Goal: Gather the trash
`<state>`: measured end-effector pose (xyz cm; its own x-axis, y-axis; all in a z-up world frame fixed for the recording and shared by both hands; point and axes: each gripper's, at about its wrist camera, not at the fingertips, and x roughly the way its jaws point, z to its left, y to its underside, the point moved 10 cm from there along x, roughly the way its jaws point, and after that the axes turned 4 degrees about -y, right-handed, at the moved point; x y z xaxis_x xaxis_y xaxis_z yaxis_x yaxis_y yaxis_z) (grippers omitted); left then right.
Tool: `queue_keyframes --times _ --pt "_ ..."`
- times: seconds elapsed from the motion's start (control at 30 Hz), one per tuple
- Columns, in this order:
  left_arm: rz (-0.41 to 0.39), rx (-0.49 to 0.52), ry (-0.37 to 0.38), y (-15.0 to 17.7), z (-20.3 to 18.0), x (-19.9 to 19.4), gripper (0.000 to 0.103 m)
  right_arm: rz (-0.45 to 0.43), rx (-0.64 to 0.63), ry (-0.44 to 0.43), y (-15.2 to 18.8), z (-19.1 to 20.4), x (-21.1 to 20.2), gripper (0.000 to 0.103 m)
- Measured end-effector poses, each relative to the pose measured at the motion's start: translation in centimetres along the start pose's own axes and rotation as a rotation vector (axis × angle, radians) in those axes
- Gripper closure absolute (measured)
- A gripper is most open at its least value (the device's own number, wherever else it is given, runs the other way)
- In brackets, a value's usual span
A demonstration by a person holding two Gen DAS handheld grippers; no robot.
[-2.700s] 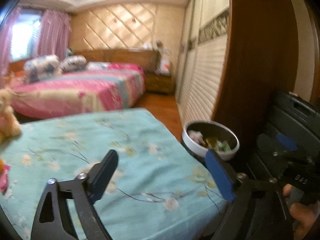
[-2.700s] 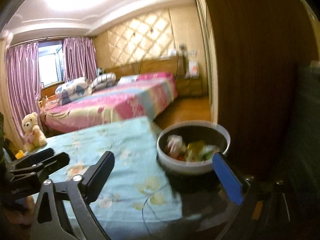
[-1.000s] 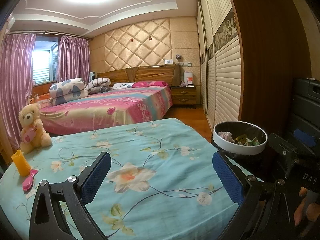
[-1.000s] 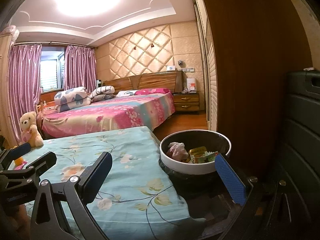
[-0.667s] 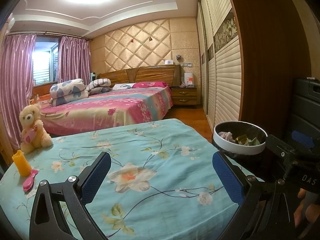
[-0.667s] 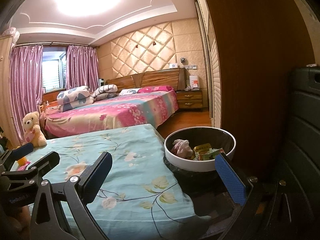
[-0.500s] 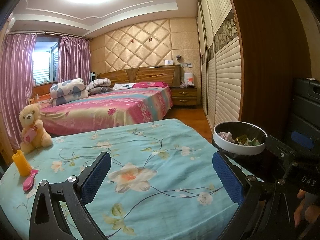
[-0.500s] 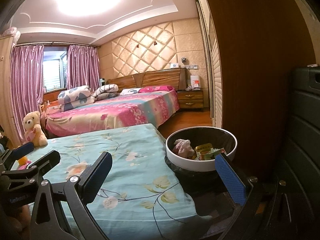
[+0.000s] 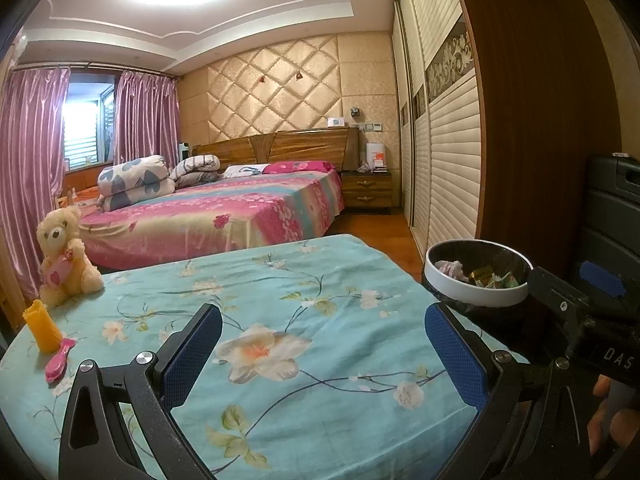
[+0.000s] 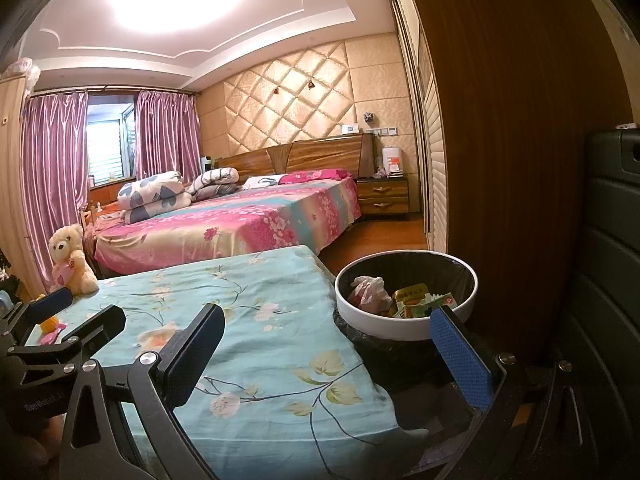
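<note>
Left gripper (image 9: 324,354) is held spread wide over the teal floral bedspread (image 9: 280,320), nothing between its 2 blue-padded fingers (image 9: 456,360). Right gripper (image 10: 326,354) is likewise spread wide and empty, its right pad seen just in front of the bin rim.

Trash bin (image 10: 406,292), white-rimmed with a black liner, is seen at 1 o'clock from the right gripper, just beside the right edge of the bedspread. In the left wrist view the same bin (image 9: 478,276) is found at 2 o'clock. Trash is already seen inside: a crumpled pinkish tissue (image 10: 370,294) and yellow and green wrappers (image 10: 420,300).

In the left view, the right gripper's black frame is seen at 3 o'clock, with fingertips of the person's hand (image 9: 612,420) at the lower right. In the right view, the left gripper (image 10: 64,316) is seen at 9 o'clock.

At 10 o'clock on the bedspread, a cream teddy bear (image 9: 66,256), an orange ridged cup-like item (image 9: 42,326) and a pink hairbrush (image 9: 60,360) are grouped near the left edge; cup and brush are just beside each other.

Further out, a bed with pink covers (image 9: 224,212) is seen at 12 o'clock, a wooden nightstand (image 9: 366,190) to its right, and a dark wood wardrobe panel (image 10: 520,140) behind the bin.
</note>
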<state>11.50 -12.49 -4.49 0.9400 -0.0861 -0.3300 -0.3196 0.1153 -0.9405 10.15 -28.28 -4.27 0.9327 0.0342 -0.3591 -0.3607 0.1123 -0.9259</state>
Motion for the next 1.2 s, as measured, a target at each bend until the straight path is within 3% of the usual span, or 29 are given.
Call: queue_keyframes --times 1.2 --pt "0.008 0.005 0.004 0.1 0.2 0.2 0.001 -0.001 0.008 -0.018 -0.2 0.9 -0.1 0.000"
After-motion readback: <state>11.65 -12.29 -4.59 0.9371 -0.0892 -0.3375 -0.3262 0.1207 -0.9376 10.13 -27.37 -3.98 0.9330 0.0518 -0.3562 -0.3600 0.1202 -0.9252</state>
